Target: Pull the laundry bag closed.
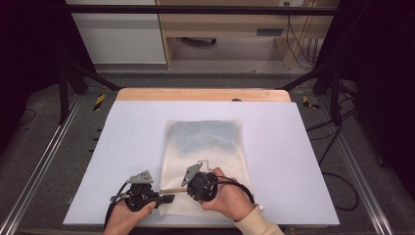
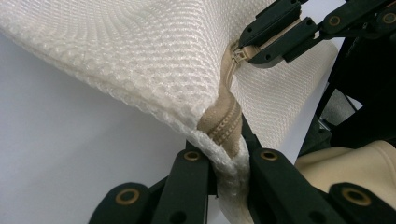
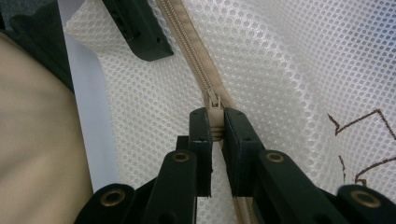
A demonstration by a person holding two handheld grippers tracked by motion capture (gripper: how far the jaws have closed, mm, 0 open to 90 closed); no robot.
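Nearest the lens, the left gripper point(image 2: 223, 156) pinches the mesh laundry bag point(image 1: 205, 156) at its zipper point(image 3: 187, 44) end, near the tabletop point(image 1: 122, 142) front edge. Right gripper point(image 3: 215, 135) — jaws pressed on the zipper pull point(image 3: 213, 105). Keep the corner taut and draw the pull straight along the tape — no twisting.

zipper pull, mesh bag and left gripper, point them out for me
zipper pull point(image 3: 214, 106): right gripper view, on the tab pinched between the jaws.
mesh bag point(image 1: 208, 142): high view, on its flat middle panel.
left gripper point(image 2: 229, 156): left gripper view, midway between the fingertips clamping the bag's corner.
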